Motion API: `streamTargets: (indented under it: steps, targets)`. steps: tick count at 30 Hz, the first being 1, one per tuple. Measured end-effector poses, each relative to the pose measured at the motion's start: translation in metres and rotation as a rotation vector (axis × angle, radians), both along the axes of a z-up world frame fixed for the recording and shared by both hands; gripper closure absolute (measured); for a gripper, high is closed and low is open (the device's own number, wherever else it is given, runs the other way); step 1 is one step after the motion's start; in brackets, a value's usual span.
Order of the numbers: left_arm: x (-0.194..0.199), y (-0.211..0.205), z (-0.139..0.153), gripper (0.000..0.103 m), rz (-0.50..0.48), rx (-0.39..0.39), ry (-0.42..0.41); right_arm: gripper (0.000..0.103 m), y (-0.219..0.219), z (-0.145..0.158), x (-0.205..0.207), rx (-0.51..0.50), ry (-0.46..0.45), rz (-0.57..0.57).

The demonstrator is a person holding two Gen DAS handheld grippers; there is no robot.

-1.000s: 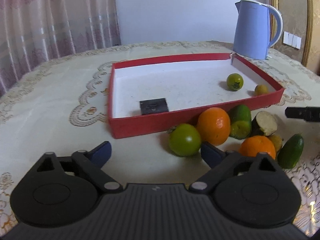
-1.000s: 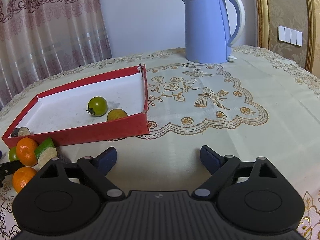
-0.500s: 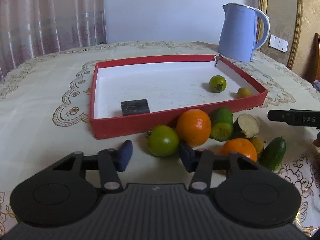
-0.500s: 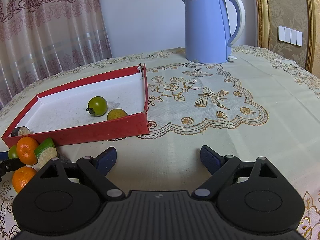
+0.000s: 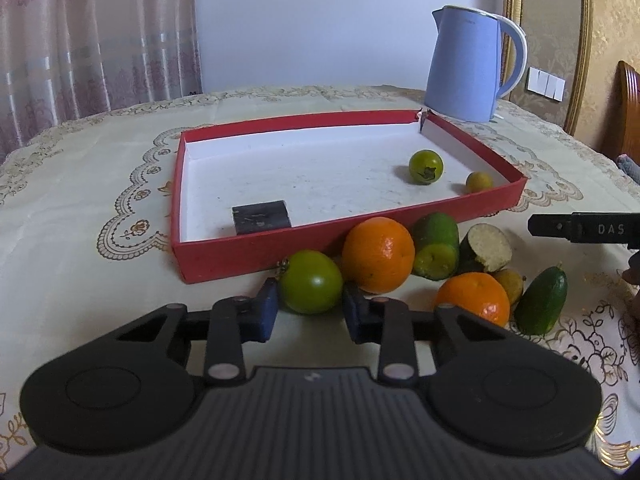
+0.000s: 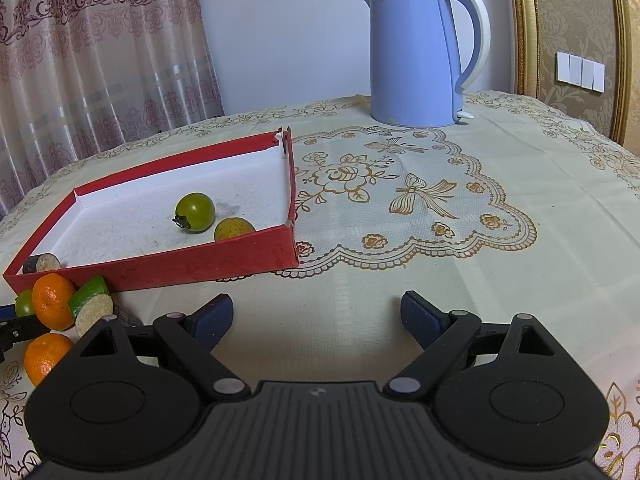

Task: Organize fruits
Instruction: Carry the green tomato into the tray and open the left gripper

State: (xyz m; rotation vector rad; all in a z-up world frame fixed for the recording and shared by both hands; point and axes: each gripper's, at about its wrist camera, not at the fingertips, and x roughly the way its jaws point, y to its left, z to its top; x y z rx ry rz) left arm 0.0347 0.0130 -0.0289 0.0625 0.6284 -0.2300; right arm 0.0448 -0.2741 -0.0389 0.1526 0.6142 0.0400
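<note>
Fruit pile: sits on the table [image 5: 80,216] just in front of the near wall of the red tray [image 5: 248,256], crowded together and touching.
Green tomato [image 5: 311,282]: at the left end of the pile, resting against the large orange [image 5: 378,254] and close to the tray wall.
Left gripper [image 5: 308,310]: its jaws have just been closing and now pinch the green tomato, one blue pad on each side of it.
Other pile fruit: a cut green fruit [image 5: 436,246] leans behind the large orange; a dark cut piece with a pale face [image 5: 486,246] lies to its right; a smaller orange [image 5: 474,298] sits in front, with a green cucumber-shaped fruit [image 5: 542,300] at the right end.
Tray contents: a small green tomato [image 5: 426,167] and a small yellowish fruit [image 5: 479,182] lie near the tray's right corner, apart from each other; a dark rectangular patch [image 5: 261,217] lies near the front wall.
Right gripper [image 6: 316,314]: jaws spread wide over bare tablecloth to the right of the tray, nothing between them.
Kettle [image 6: 420,52]: blue, upright on the table beyond the tray's far right corner.
Background: patterned curtain [image 6: 100,60] to the left.
</note>
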Motion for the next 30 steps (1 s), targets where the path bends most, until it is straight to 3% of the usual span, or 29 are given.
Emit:
streamTargets:
  steps: [14, 24, 30]
  targets:
    - [-0.002, 0.012, 0.029, 0.072, 0.060, -0.008, -0.040, 0.012, 0.000, 0.000, 0.000, 0.000, -0.001, 0.000]
    - [0.043, 0.010, 0.052, 0.072, 0.108, -0.019, -0.069, 0.012, 0.000, 0.000, 0.000, -0.001, -0.001, 0.000]
    - [0.080, 0.009, 0.044, 0.072, 0.145, -0.005, -0.027, 0.012, 0.000, 0.000, 0.000, 0.000, -0.001, 0.000]
